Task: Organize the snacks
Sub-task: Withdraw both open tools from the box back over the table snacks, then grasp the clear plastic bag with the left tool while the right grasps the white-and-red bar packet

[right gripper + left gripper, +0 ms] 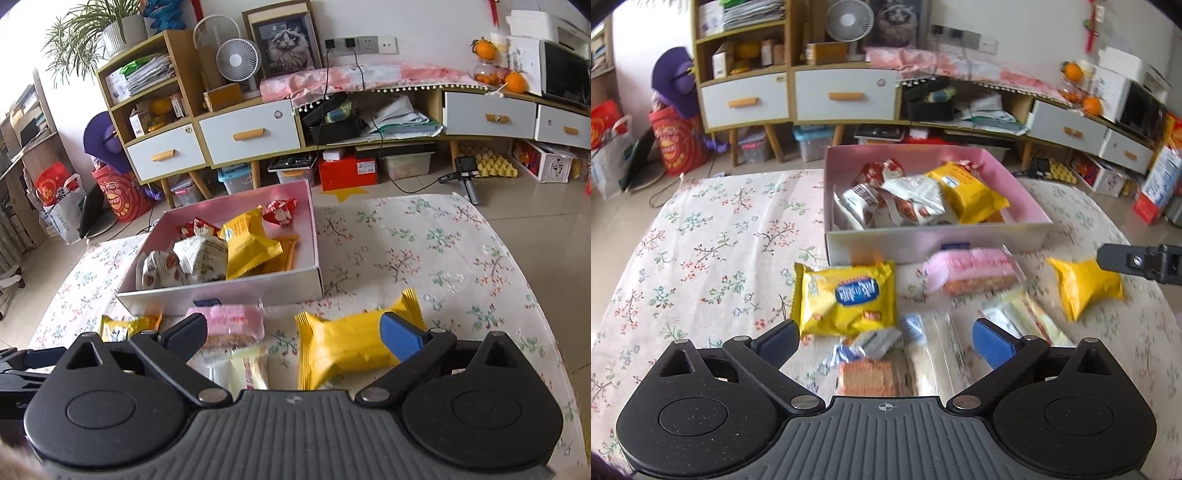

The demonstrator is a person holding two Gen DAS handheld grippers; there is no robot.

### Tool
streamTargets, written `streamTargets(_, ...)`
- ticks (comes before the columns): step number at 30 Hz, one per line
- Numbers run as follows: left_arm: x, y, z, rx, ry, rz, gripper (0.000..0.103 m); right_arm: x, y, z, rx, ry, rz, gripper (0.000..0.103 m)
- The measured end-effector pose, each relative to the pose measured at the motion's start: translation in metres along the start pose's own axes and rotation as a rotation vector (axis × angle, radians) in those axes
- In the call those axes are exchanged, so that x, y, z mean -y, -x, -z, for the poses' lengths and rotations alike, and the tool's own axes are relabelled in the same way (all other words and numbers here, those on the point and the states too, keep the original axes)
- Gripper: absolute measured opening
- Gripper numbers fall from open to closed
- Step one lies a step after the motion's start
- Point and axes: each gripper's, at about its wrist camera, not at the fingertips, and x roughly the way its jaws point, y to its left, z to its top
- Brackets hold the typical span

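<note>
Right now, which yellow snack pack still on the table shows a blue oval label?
The left one, the yellow pack with blue oval label, just ahead of the left gripper. The plain yellow pack lies far right, and another yellow pack is already in the pink box.

The pink snack pack (pixel 971 271) is smeared by blur; at three o'clock, the right claw (pixel 1141 262) is cut off.
</note>
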Motion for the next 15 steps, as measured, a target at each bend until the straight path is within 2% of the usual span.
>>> streamTargets(11, 0.017, 0.011, 0.02, 0.023, -0.059, 0.155, 0.099, 0.01, -0.001, 0.022, -0.019, 0.056, 0.034, 0.1)
streamTargets(15, 0.027, 0.01, 0.023, 0.041, -0.101, 0.178, 0.098, 0.007, 0.002, 0.027, -0.006, 0.099, 0.023, 0.101)
